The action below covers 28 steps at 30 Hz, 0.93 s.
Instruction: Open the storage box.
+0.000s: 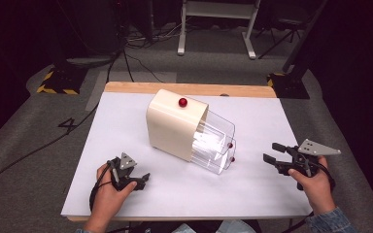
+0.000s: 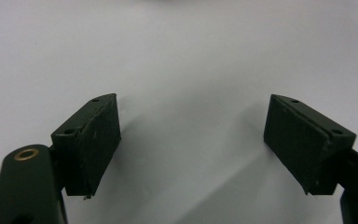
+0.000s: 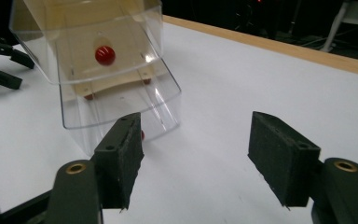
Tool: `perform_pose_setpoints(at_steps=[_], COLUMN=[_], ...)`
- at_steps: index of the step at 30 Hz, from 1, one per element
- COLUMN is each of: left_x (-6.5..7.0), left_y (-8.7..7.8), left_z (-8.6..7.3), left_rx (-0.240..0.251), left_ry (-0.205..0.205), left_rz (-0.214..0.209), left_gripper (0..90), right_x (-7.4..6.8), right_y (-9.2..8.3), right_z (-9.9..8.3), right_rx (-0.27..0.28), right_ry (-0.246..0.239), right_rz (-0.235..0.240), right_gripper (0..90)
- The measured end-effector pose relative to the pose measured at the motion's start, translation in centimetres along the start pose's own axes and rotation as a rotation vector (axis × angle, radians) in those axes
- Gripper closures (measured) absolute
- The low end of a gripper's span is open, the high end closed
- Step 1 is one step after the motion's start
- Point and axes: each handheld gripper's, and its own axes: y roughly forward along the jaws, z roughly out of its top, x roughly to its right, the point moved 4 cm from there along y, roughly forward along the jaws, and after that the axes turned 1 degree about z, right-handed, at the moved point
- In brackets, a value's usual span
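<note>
My white table [image 1: 184,194] has a wooden edge [image 1: 252,90] at its far side. Beyond it — grey carpet [image 1: 24,160], black cables [image 1: 136,65] and a white frame [image 1: 218,14].

I hold my left tool [image 1: 137,180] low, jaws spread; my right tool [image 1: 273,153] hovers, jaws apart, empty.

Showing one readable mark: a black "4" [image 1: 68,124] taped on the grey floor [image 1: 24,145], left of the table [image 1: 141,204]
</note>
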Motion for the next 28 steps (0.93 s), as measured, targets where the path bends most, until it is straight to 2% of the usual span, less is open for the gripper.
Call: perform_pose_setpoints(at_steps=[6, 11, 12, 16, 20, 23, 24, 27, 28], left_x=[-0.1, -0.4, -0.3, -0.3, -0.3, -0.3, -0.3, -0.3, -0.3], left_y=[-0.5, -0.7, -0.7, -0.7, -0.7, -0.7, -0.7, -0.6, -0.6], left_z=[-0.5, -0.8, -0.8, -0.8, -0.9, -0.9, -0.9, -0.9, -0.9], left_rx=[-0.001, 0.001, 0.003, 0.003, 0.003, 0.002, 0.002, 0.006, 0.006], left_ry=[0.004, 0.011, 0.01, 0.0, 0.001, 0.003, 0.004, 0.006, 0.006], left_rz=[0.001, -0.006, -0.006, -0.011, -0.009, -0.009, -0.009, -0.007, -0.008], left_gripper=[18.3, 18.2, 18.2, 17.8, 17.7, 17.7, 17.7, 17.6, 17.6], right_x=[1.0, 1.5, 1.6, 2.0, 2.3, 2.2, 2.1, 2.1, 2.1], right_y=[-1.5, -1.7, -1.6, -0.9, -0.1, 0.6, 0.7, 0.6, 0.6], right_z=[-1.7, -3.4, -3.8, -5.7, -7.4, -8.0, -8.0, -8.1, -8.1], right_rx=[-0.035, -0.099, -0.123, -0.214, -0.262, -0.324, -0.329, -0.325, -0.326], right_ry=[0.029, 0.047, 0.028, 0.001, -0.008, -0.022, -0.036, -0.04, -0.038], right_rz=[-0.037, -0.054, -0.057, -0.082, -0.092, -0.069, -0.08, -0.082, -0.091], right_gripper=[33.5, 30.1, 29.3, 25.7, 22.5, 19.5, 19.3, 18.6, 15.2])
